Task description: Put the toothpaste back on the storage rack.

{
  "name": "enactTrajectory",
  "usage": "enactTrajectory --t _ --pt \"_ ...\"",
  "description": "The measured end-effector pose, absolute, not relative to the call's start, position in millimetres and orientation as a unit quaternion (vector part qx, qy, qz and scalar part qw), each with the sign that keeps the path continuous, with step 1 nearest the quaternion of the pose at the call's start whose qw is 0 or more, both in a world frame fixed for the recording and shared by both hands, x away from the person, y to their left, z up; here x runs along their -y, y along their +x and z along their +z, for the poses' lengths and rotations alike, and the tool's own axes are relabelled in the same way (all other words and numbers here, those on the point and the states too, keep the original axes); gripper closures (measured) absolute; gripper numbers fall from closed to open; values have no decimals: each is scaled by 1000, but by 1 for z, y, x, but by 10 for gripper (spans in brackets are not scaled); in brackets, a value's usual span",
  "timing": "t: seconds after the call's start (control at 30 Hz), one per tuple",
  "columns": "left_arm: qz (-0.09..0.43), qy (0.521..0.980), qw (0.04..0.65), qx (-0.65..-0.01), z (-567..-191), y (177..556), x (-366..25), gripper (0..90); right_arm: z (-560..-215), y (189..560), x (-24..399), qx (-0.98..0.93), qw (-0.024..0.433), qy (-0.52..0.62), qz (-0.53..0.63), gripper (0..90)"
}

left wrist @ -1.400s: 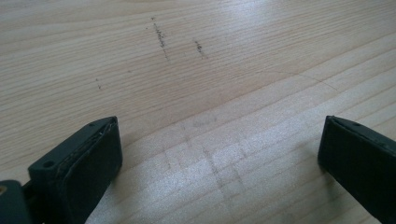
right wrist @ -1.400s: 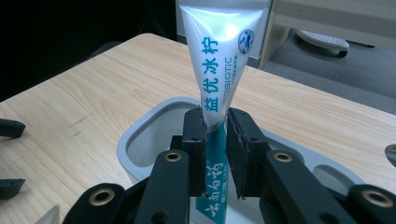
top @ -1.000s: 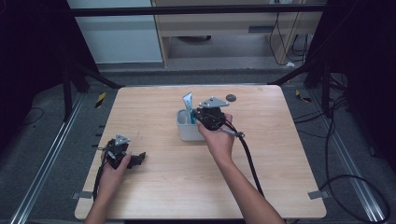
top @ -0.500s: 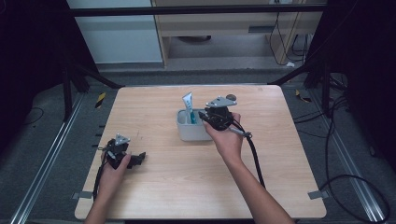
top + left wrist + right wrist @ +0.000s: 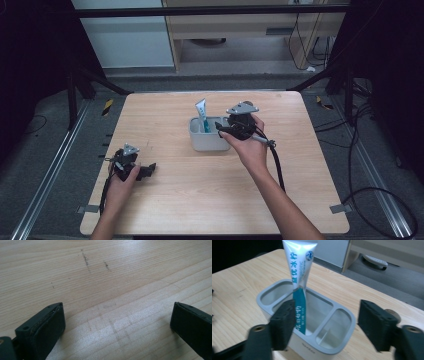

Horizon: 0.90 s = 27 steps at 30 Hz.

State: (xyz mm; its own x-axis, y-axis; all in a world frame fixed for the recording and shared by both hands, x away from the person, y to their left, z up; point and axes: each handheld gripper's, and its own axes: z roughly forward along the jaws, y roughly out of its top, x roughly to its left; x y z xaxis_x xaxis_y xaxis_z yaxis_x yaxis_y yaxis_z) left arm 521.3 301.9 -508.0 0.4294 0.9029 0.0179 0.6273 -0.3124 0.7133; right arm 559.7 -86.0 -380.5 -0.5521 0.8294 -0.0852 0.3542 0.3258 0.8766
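Note:
A grey three-compartment holder (image 5: 207, 142) stands mid-table. A white and teal toothpaste tube (image 5: 201, 114) stands upright in its middle compartment (image 5: 319, 312), cap end down. My right gripper (image 5: 223, 131) hovers at the holder's right end. Its jaws have just been opening and now stand open, with nothing pressed between the pads. In the right gripper view the tube (image 5: 299, 277) rises just beside the left finger (image 5: 285, 320) of the right gripper (image 5: 329, 315). My left gripper (image 5: 146, 171) rests low at the table's left front, open over bare wood (image 5: 117, 325).
The wooden table (image 5: 310, 200) ends on dark floor with cables at the right. A metal frame rail runs along the left side. A small round object (image 5: 390, 312) lies on the table behind my right finger.
The right gripper's jaws have spread apart and the hand has shifted a little to the right of the holder. The tube stays standing in the holder. The left gripper has not moved.

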Motion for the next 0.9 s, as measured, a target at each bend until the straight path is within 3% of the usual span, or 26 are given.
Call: enactTrajectory --t 0.1,0.27,0.9 --pt "214 781 323 -490 -508 521 -302 0 -379 560 92 -764 278 385 437 144" --pt "214 782 322 -489 -508 521 -302 0 -377 560 100 -765 278 392 429 81" --pt "214 781 323 -490 -508 521 -302 0 -381 545 155 -778 288 390 399 76"
